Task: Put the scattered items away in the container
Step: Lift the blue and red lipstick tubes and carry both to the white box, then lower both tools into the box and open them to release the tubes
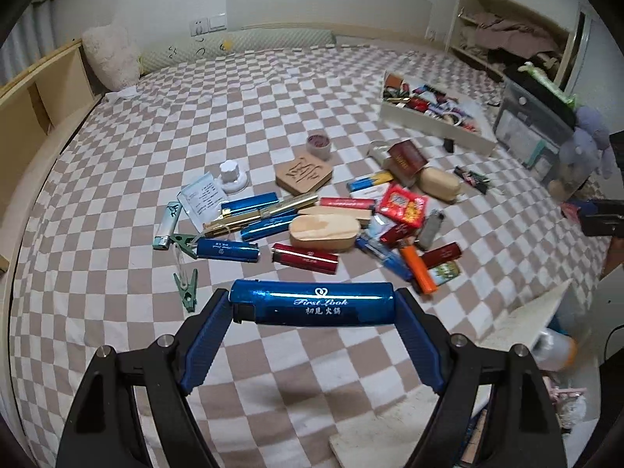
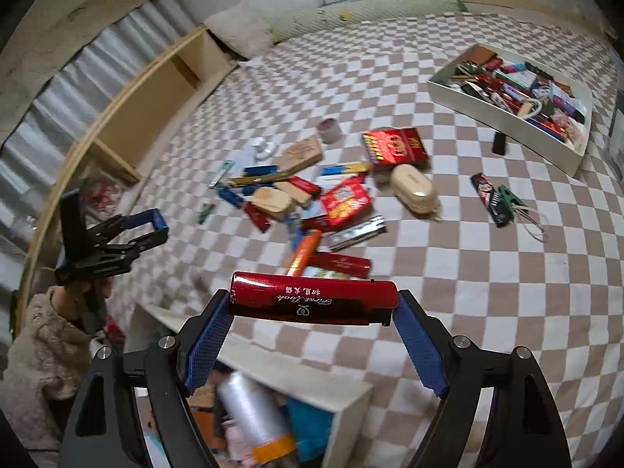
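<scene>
Lighters still litter the checked bedspread (image 1: 273, 89); half-filled tray (image 2: 503, 117) waits as left gripper (image 1: 312, 304) clamps a blue lighter (image 1: 312, 302), right gripper (image 2: 314, 304) a red lighter (image 2: 312, 298).

We see a bed with a brown-and-white checked cover (image 1: 273, 89), a fluffy white pillow (image 1: 109, 56), a long green bolster (image 1: 241, 41), a purple plush toy (image 1: 589, 136) and an open wooden wardrobe (image 1: 511, 31).
</scene>
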A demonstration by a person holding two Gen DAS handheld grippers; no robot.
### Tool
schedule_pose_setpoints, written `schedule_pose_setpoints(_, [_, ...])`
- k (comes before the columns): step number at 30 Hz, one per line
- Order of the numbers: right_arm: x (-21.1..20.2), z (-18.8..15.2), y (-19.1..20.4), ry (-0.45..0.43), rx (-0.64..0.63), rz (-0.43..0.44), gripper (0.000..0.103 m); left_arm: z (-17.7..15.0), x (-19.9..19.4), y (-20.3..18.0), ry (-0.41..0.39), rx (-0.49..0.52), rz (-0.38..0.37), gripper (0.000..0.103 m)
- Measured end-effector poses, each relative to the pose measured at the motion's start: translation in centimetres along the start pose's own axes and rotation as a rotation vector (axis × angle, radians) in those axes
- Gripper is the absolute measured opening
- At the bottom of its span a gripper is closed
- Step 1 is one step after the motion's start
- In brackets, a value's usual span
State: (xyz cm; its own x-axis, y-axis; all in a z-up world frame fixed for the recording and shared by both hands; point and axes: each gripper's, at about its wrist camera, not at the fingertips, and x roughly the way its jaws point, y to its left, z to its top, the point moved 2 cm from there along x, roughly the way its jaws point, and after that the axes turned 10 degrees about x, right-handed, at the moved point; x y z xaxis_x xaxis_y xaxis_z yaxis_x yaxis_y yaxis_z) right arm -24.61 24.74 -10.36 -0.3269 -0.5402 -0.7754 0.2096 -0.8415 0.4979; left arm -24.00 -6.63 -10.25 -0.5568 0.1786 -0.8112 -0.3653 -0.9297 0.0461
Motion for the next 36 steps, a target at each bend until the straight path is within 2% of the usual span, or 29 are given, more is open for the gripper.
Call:
schedule_pose_setpoints(7, [-2.1, -2.8, 3.0, 0.015, -0.036, 0.072, 0.083, -0.3, -3.0, -1.6, -0.047, 0.018, -0.042, 0.083])
schedule_pose_setpoints(13, [-2.6, -5.9, 4.8, 0.084, -0.069, 0.108, 0.083, -1.6, -5.3, -4.4, -0.057, 0.078, -0.083, 0.083])
schedule_pose_setpoints(17, [-2.3, -7.8, 5.2, 0.139, -0.035, 0.149, 0.083, -2.6, -6.7, -6.6, -0.060, 0.114, -0.133, 0.083])
schedule_pose_setpoints(22, [-1.8, -9.8, 5.1, 0.193, -0.007, 0.146, 0.083, -3.6, -8.0, -9.0, -0.062, 0.148, -0.167, 0.083])
schedule_pose_setpoints(26, [-1.6, -11.0, 5.0, 0.222, -0.036, 0.092, 0.083, -4.4, -8.6, -10.6, -0.057, 0.174, -0.197, 0.083])
schedule_pose_setpoints(29, [-1.5, -11.6, 5.0, 0.256, -0.097, 0.015, 0.083, -4.9, -8.8, -11.7, -0.048, 0.195, -0.222, 0.083])
schedule_pose_setpoints(36, [-0.4, -13.1, 6.0, 0.323, -0.404, -0.238, 0.083, -5.6, -8.7, -14.0, -0.026, 0.243, -0.253, 0.083])
